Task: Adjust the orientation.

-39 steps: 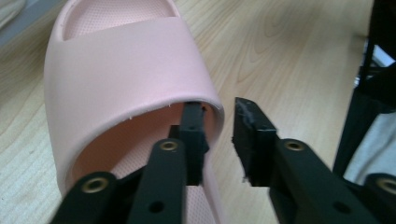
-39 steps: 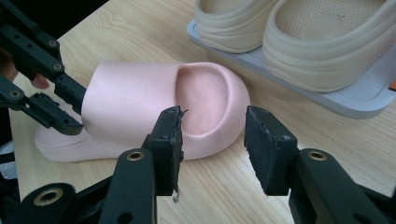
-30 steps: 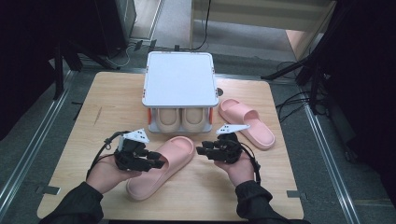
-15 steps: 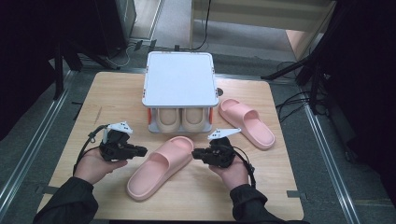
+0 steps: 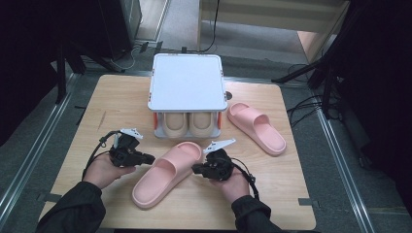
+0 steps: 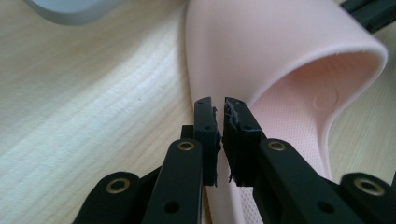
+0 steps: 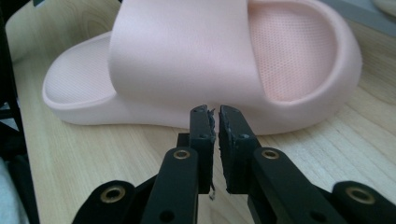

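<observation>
My left gripper [image 5: 148,158] and right gripper [image 5: 197,169] have just closed on nothing, flanking the pink slipper [image 5: 167,172] at nine and three o'clock. Clenched tips can nudge it toward the rack [image 5: 187,80], I judge.

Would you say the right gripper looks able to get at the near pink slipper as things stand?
Probably yes: the right gripper sits beside the near pink slipper, with bare table between them. Its jaws have just been closing with nothing between them, so they would need reopening.

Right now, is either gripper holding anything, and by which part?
Nothing is held: the left gripper and right gripper have both just closed empty beside the pink slipper.
</observation>
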